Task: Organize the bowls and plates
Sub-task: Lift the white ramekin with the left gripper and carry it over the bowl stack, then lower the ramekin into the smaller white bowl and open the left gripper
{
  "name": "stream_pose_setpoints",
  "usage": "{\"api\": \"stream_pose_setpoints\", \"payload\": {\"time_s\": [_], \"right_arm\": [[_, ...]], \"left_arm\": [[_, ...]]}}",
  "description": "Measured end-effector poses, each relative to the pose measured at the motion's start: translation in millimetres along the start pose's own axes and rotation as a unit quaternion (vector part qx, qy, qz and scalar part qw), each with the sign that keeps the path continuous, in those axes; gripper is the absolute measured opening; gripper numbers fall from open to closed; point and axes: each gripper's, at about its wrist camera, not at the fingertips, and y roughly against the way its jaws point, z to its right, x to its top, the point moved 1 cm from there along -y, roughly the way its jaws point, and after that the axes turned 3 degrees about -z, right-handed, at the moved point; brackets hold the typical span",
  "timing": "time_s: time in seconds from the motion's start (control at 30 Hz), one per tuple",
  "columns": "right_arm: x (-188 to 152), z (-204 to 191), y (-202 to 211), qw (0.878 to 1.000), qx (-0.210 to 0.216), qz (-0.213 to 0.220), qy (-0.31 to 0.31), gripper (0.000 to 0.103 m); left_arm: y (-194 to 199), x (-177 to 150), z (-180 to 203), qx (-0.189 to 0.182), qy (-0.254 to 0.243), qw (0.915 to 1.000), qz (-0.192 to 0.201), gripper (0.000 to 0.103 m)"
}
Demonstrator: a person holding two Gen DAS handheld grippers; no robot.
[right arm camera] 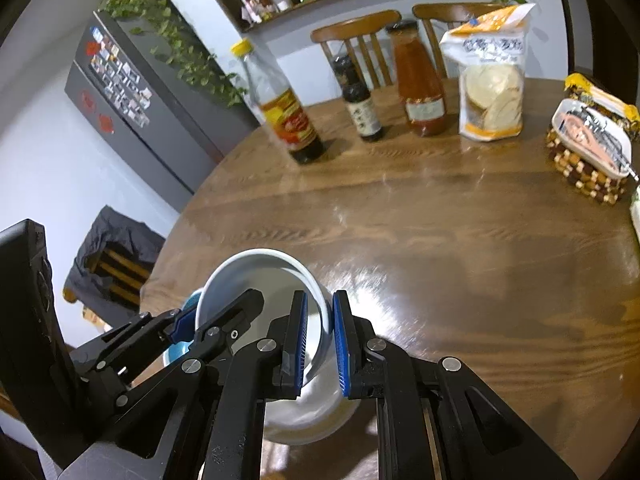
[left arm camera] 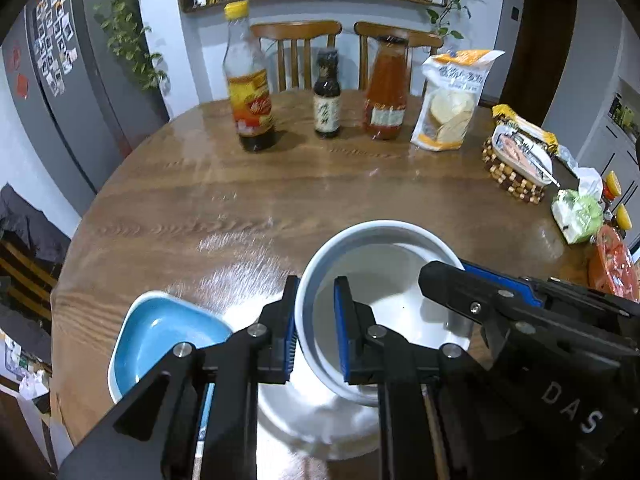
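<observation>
A deep white bowl [left arm camera: 392, 280] [right arm camera: 256, 272] hangs over the near edge of the round wooden table [left arm camera: 280, 200] [right arm camera: 460, 240], held from both sides. My left gripper [left arm camera: 316, 312] [right arm camera: 216, 312] is shut on its left rim, one blue pad inside and one outside. On the opposite rim my right gripper [right arm camera: 320, 320] [left arm camera: 456, 270] is shut the same way. A shallow blue dish [left arm camera: 160, 336] [right arm camera: 178, 354] lies on the table just left of the bowl, partly hidden by the left gripper.
Across the table stand a yellow-capped bottle [left arm camera: 250, 92], a small dark bottle [left arm camera: 326, 96], a red sauce bottle [left arm camera: 386, 92] and a bag of crackers [left arm camera: 452, 100]. A woven trivet with a food tray [left arm camera: 516, 160] and packets sit at the right. Two chairs [left arm camera: 296, 52] stand behind.
</observation>
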Motion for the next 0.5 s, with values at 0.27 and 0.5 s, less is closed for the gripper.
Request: {"api": "stream_pose_setpoints", "payload": {"time_s": [0.27,0.5], "right_arm": [[-20,-9,-22,0.999,-0.007,-0.037,-0.009,0.016],[-28,-10,-32,0.998,-0.021,-0.049,-0.016,0.015]], "left_arm": [[-16,-22,-16,-0.012,0.007,0.9990,-0.043,0.015],[-29,-29,-22,-0.021,0.013,0.9976,-0.064,0.015]]}}
